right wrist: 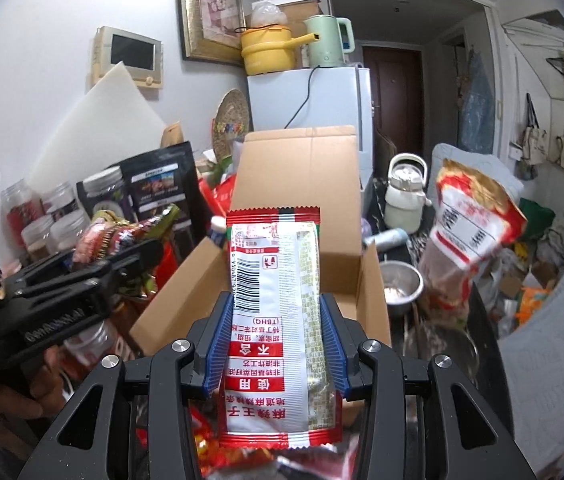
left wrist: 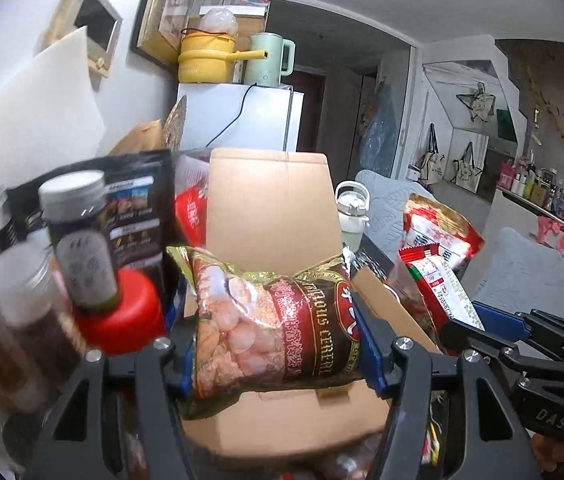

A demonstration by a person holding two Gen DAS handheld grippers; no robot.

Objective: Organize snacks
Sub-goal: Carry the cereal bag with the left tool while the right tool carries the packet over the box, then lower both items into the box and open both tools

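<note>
Snacks: left gripper clamps a cereal bag; right gripper clamps a red-and-white packet. Both are held in front of an open cardboard box. Left to right across the cluttered surface: jars, a black pouch, the box, a white bottle, a steel bowl, a leaning red bag. Behind stand a white fridge bearing a yellow pot and green kettle; the wall holds a framed picture. The far shelf is too blurred to read.
</note>
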